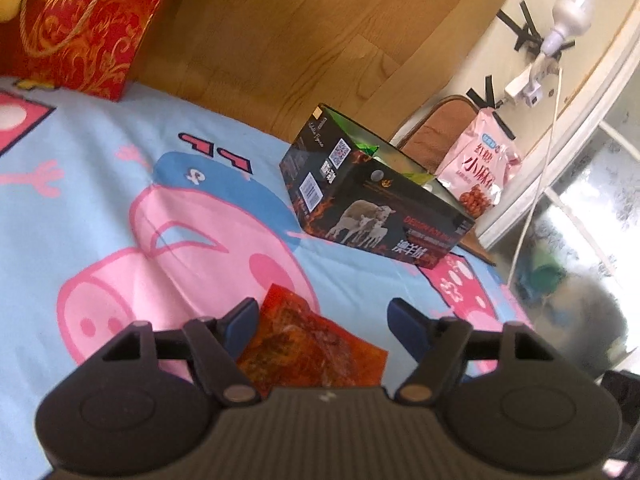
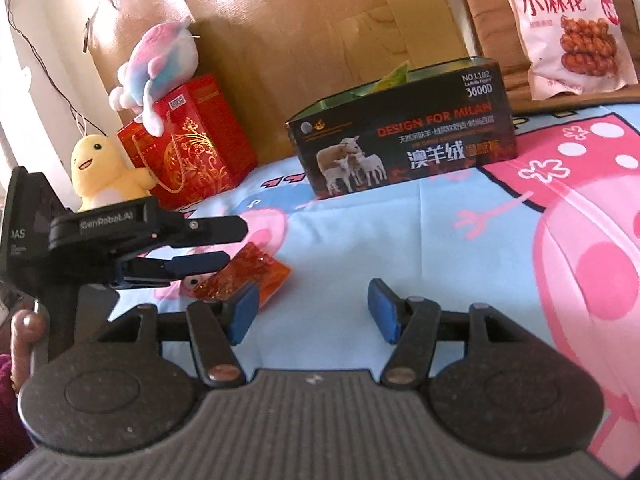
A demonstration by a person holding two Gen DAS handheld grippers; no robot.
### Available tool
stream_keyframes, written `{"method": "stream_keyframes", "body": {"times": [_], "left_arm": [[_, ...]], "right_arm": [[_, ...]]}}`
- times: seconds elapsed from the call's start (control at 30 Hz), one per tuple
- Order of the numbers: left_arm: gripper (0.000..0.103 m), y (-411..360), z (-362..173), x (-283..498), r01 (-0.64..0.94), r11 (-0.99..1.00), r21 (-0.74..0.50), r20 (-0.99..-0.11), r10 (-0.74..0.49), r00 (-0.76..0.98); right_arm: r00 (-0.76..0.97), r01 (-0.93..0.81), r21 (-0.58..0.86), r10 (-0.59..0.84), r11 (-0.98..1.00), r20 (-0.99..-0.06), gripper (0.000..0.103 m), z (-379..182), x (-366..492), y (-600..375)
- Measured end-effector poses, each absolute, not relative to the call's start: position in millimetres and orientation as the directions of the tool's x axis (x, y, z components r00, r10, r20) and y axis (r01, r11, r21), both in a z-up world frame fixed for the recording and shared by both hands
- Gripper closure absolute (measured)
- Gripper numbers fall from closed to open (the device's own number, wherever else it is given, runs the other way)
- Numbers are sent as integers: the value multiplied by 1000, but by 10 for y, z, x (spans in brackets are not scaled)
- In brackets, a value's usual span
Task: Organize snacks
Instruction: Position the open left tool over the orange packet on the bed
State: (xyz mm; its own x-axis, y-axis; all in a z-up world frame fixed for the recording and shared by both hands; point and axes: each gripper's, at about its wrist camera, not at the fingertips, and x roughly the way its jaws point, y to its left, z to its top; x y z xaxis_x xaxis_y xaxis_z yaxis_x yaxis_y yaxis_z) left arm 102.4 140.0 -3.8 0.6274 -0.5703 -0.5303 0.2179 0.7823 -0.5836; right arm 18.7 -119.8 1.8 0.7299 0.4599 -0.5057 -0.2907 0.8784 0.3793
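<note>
An orange-red snack packet (image 1: 316,352) lies flat on the cartoon bedsheet (image 1: 120,200). My left gripper (image 1: 320,316) is open around it: the left finger overlaps the packet's edge and the right finger stands well clear. In the right wrist view that same left gripper (image 2: 236,244) hovers over the packet (image 2: 248,276). My right gripper (image 2: 312,300) is open just right of the packet, with only sheet between its fingers. An open-topped black box (image 1: 372,204) (image 2: 404,136) stands farther back on the bed, with green packets (image 2: 394,76) poking out.
A pink bag of twisted dough snacks (image 1: 478,168) (image 2: 568,28) leans on a chair beyond the box. A red gift bag (image 2: 192,144), a yellow plush (image 2: 104,168) and a pink-blue plush (image 2: 160,64) sit against the wooden headboard (image 1: 300,40). The bed's edge runs along the right in the left wrist view.
</note>
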Motion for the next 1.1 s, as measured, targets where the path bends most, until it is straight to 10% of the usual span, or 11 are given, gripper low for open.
{"method": "stream_keyframes", "body": {"times": [1.1], "left_arm": [[30,1491,-23,929,206,790,-577,-536,-557,635]], "right_arm": [[737,-329,289,436,899,-517,27,21,169,-1048]]}}
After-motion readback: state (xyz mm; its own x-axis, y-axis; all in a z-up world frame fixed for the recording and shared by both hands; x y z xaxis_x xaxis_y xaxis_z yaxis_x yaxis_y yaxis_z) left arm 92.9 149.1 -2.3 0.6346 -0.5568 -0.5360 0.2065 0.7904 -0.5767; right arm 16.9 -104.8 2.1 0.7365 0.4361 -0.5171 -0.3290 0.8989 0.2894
